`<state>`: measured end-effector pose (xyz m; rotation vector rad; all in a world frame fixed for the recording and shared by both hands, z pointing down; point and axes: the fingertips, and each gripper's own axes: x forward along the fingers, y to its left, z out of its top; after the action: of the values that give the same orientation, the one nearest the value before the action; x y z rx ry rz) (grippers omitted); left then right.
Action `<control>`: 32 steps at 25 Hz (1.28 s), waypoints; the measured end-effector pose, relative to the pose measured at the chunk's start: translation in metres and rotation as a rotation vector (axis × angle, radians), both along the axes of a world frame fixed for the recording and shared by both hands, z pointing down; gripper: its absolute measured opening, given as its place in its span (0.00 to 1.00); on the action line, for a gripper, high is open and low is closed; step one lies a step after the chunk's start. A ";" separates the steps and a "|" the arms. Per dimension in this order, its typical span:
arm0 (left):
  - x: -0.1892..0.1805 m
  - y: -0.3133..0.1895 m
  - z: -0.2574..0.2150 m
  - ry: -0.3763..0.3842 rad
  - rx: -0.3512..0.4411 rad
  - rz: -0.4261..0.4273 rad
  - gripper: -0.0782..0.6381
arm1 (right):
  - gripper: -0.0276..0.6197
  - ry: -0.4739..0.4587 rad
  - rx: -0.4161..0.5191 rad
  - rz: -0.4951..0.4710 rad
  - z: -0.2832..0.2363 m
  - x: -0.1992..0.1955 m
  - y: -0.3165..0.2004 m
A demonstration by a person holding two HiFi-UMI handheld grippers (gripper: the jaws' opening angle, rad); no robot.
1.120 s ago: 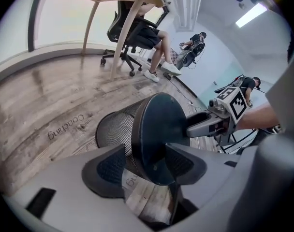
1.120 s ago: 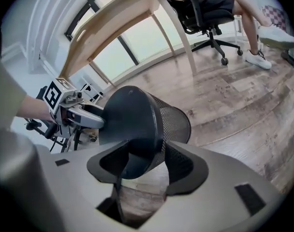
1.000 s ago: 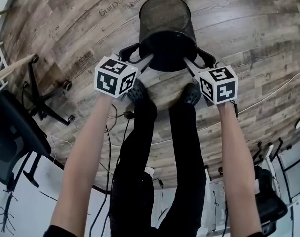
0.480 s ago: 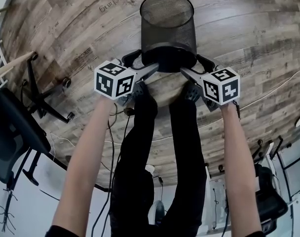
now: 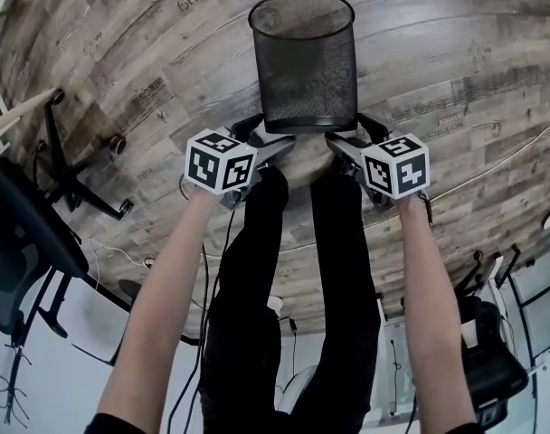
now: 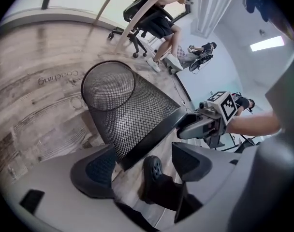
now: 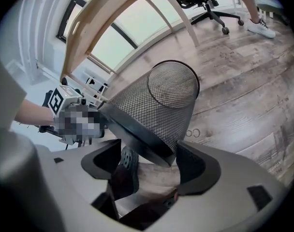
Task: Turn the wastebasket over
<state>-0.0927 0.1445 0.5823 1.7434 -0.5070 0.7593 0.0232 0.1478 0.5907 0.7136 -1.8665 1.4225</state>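
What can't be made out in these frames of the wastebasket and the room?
- Anything under the wastebasket: every view, its dark mesh obscures it.
- Its far rim on the floor: head view, its own wall hides it.
- Seated person: left gripper view, cut off by the top edge.
- Second person behind: same view, too small.

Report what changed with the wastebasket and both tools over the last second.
The wastebasket swung from having its mouth tilted toward the person to standing upside down, rim on the floor. The left tool and right tool have just been opening and let go of the rim, which now sits loose between their jaws. The office chair at the left stayed put.
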 end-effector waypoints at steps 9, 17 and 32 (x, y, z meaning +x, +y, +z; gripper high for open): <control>0.005 0.028 0.027 0.020 -0.039 -0.031 0.62 | 0.57 0.018 0.021 0.009 0.032 0.005 0.028; 0.011 0.050 0.069 -0.025 0.017 0.077 0.62 | 0.57 0.076 0.089 -0.092 0.072 0.010 0.043; 0.014 0.080 0.107 -0.090 0.018 0.180 0.62 | 0.57 0.182 0.092 -0.229 0.105 0.015 0.064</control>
<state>-0.0787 0.2240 0.6897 1.7940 -0.4221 0.9660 0.0386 0.2123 0.6955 0.6291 -1.8151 1.0968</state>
